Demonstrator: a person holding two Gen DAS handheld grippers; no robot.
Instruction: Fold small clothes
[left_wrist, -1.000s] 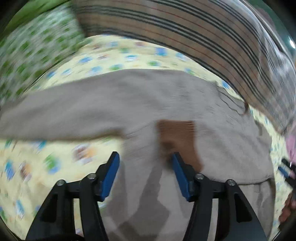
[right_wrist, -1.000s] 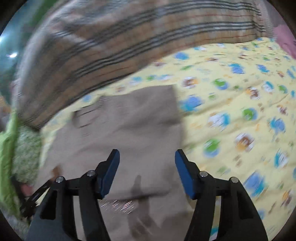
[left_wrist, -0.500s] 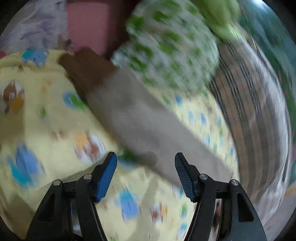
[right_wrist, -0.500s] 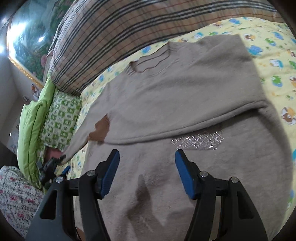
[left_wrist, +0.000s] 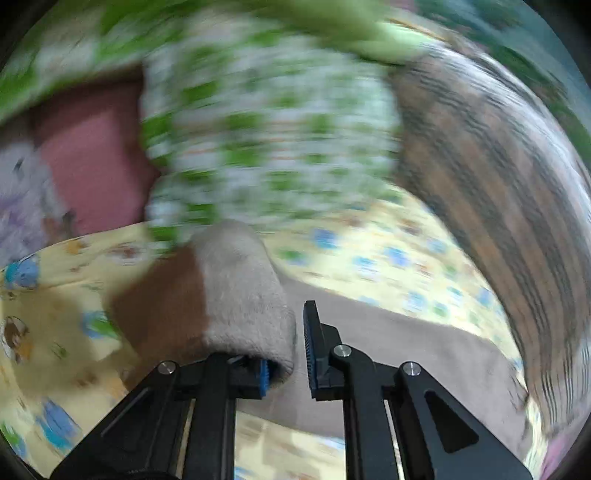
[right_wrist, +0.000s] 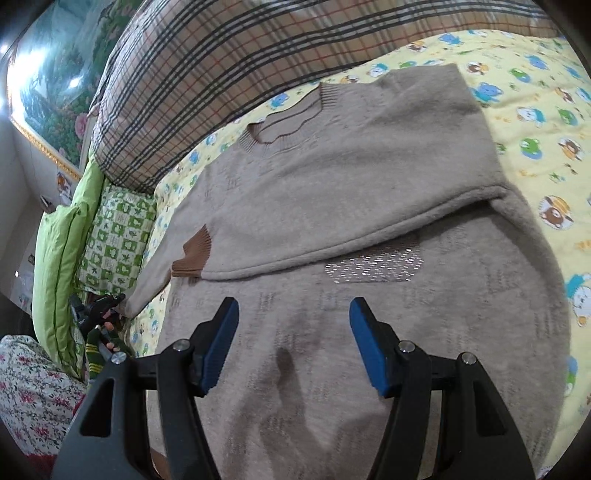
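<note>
Beige knit sweater, brown cuffs: spread flat on the yellow cartoon-print sheet, one sleeve folded across its chest, neckline toward the plaid blanket.

A home bedroom is shown. A bed is covered by a cartoon-print sheet, with a plaid quilt and green pillows at the far left.

Sweater covers most of bed mid; bare yellow sheet on right = clear lane for approach; far side blocked by plaid blanket; left edge walled by green pillows; narrow sheet strip btwn sweater & pillows, tight.
</note>
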